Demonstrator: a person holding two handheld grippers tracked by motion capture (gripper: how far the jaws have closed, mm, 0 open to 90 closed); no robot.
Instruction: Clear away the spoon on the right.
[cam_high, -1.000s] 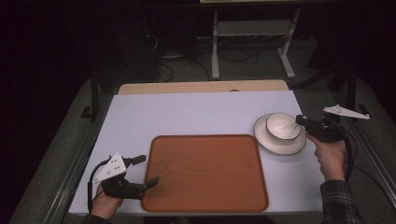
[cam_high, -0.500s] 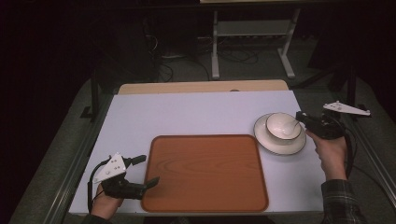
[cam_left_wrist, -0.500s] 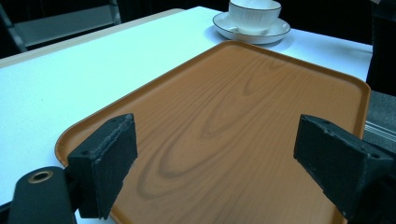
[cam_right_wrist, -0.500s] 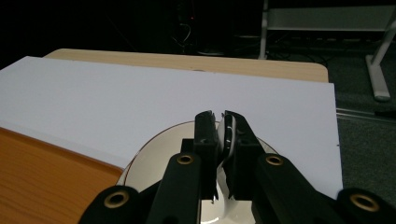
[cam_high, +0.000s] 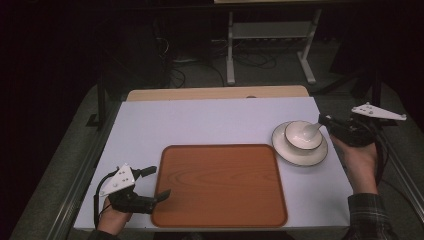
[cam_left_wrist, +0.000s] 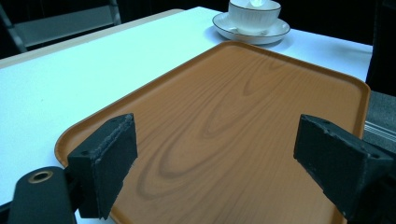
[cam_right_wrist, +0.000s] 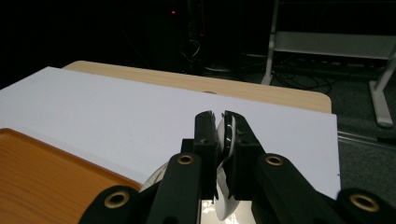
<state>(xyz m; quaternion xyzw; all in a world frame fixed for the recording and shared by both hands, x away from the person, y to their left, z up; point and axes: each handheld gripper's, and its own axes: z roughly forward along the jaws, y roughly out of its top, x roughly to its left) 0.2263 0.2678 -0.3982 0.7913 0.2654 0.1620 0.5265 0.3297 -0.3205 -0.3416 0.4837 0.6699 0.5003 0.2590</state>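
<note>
Right gripper clamped on a white spoon at the cup; left gripper idle and spread over the tray corner.

We note a white cup (cam_high: 303, 134) standing on a white saucer (cam_high: 300, 149) on the white table (cam_high: 200, 122), just right of the tray's far right corner; the wooden tray (cam_high: 220, 185) holds nothing. The white spoon (cam_high: 311, 131) has its bowl end inside the cup and slants up to the right. The right gripper (cam_high: 325, 121) sits beside the cup's right side, hand under it, forearm coming in from the bottom right. In the right gripper view its jaws are pressed onto the spoon's handle (cam_right_wrist: 226, 135). The left gripper (cam_high: 159, 182) rests at the tray's near left corner, jaws wide apart, holding nothing; one jaw overlaps the tray rim.
</note>
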